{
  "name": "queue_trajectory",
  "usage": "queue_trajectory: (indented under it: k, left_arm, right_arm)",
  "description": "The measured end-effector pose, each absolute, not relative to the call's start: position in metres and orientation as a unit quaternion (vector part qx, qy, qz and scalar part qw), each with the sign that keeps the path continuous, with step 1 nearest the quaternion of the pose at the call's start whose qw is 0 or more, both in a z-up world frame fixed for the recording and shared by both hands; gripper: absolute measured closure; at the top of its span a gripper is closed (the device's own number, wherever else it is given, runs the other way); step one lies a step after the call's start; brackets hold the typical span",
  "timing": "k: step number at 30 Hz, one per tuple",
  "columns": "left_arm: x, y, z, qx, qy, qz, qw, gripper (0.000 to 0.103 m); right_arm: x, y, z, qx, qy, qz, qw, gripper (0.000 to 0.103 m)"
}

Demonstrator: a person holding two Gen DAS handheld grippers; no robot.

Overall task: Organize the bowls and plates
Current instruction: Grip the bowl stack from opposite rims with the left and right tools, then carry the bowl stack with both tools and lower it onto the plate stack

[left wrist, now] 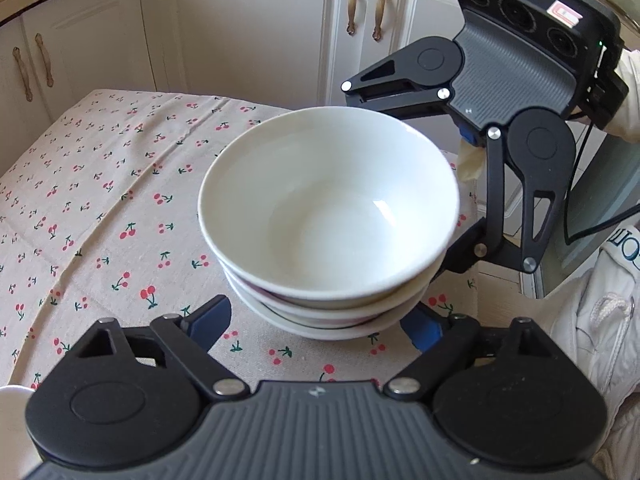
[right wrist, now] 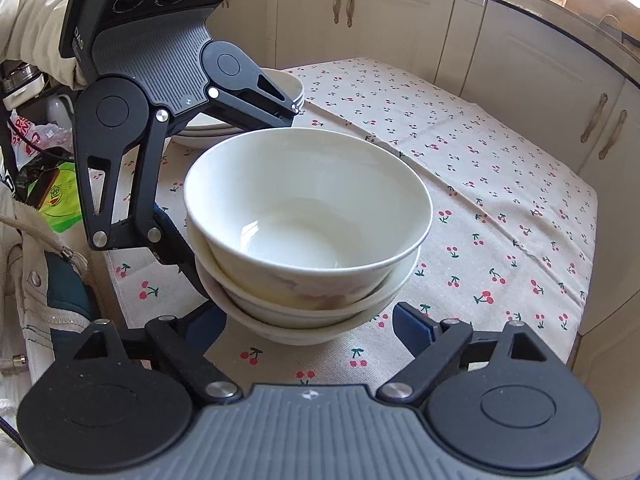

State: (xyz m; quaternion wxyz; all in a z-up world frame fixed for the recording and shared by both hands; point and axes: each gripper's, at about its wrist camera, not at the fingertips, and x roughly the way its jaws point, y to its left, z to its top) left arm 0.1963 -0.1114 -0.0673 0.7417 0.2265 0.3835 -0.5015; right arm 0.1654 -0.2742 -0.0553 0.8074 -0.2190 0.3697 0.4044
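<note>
A stack of three white bowls [left wrist: 328,216] stands on the cherry-print tablecloth [left wrist: 100,184]; it also shows in the right wrist view [right wrist: 308,216]. My left gripper [left wrist: 320,324] is open, its blue-padded fingers to either side of the stack's base. My right gripper [right wrist: 308,328] is open the same way from the other side. Each gripper shows in the other's view, the right one [left wrist: 404,184] and the left one [right wrist: 236,196], straddling the stack. A stack of white plates [right wrist: 240,120] lies behind the left gripper, partly hidden.
White cabinets [left wrist: 248,28] with brass handles stand beyond the table. The table's far edge [right wrist: 588,240] drops off at the right. A green packet and bags [right wrist: 52,192] lie at the left. A white rim [left wrist: 12,394] shows at the lower left.
</note>
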Motion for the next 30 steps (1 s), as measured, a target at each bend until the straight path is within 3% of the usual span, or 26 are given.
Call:
queue_trajectory:
  k: [30]
  left_arm:
    - [0.206,-0.116,-0.07,0.244,0.376,-0.551,0.704,0.015]
  right_arm:
    - [0.178,-0.266,-0.052,-0.257,0.387,0.453,0.761,0.016]
